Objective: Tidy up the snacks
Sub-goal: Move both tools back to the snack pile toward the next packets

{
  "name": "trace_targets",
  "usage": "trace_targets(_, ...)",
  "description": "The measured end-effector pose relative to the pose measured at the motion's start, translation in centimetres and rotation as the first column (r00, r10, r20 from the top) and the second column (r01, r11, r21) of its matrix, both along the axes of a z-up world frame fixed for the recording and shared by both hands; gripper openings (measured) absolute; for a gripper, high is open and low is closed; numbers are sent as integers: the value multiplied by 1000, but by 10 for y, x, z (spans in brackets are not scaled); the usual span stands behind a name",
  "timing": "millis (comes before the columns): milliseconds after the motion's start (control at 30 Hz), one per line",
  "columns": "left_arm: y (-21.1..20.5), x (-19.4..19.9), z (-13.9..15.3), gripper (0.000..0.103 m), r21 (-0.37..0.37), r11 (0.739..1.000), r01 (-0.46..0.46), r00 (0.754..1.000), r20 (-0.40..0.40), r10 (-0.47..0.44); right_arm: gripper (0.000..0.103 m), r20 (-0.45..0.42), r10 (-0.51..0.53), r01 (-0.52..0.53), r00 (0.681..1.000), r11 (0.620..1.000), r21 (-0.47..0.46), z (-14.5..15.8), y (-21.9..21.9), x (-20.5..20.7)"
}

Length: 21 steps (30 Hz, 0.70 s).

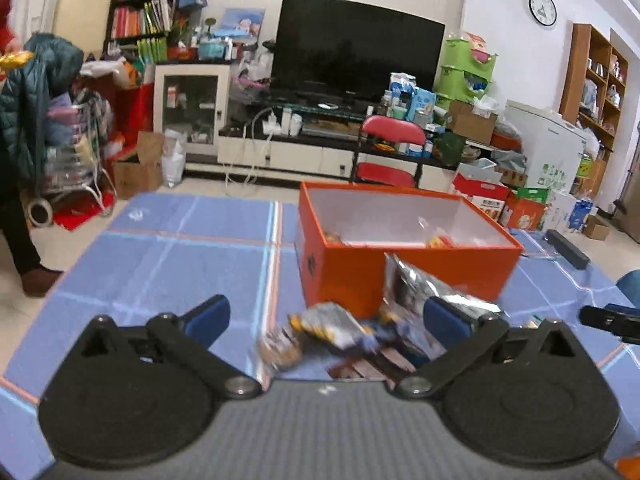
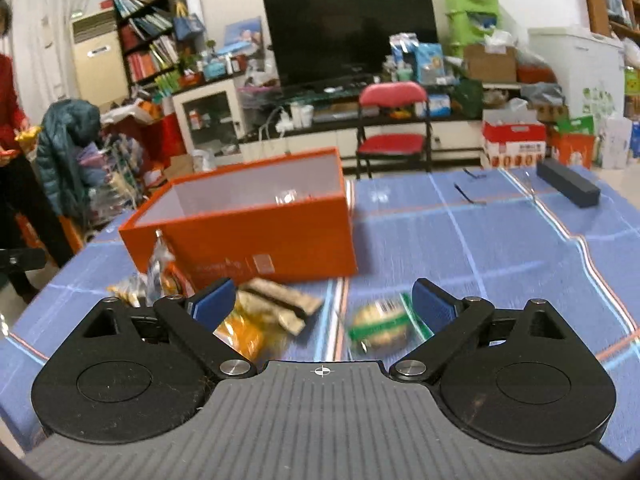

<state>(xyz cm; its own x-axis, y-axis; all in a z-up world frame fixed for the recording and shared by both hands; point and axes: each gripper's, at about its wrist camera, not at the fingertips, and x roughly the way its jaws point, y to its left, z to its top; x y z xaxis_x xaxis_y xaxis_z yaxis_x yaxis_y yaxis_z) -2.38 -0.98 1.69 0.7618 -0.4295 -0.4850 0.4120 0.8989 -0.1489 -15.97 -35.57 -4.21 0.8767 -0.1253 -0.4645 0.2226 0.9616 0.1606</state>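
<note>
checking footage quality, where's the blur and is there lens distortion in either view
Left wrist view: snack packets near the open left gripper smear with motion blur; background sharp. Right wrist view: green-wrapped snack blurred, orange box soft; fisheye bends the room's edges in both.

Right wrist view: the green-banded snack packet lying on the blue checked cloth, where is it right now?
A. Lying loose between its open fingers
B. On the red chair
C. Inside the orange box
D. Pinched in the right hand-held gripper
A: the green-banded snack packet lies on the blue checked cloth between the spread fingers of the right hand-held gripper, touching neither pad.
</note>
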Motion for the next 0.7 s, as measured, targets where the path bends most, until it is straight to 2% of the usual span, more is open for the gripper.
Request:
trace_targets(100, -6, -13, -5, 102, 22, 1000, 16, 1000, 27, -16, 87, 18, -6, 7, 1000, 999, -47, 2, 2, -6)
trace_targets(233, -11, -20, -9, 102, 26, 999, 46, 998, 41, -48, 90, 53, -39, 42, 998, 997, -62, 2, 3, -8)
trace_targets(533, -17, -21, -21, 102, 34, 996, 81, 996, 32, -83, 90, -22, -24, 22, 999, 996, -88, -17, 0, 11)
trace_targets(700, -14, -27, -20, 102, 37, 993, 113, 993, 32, -114, 90, -27, -24, 21, 999, 994, -104, -20, 0, 11)
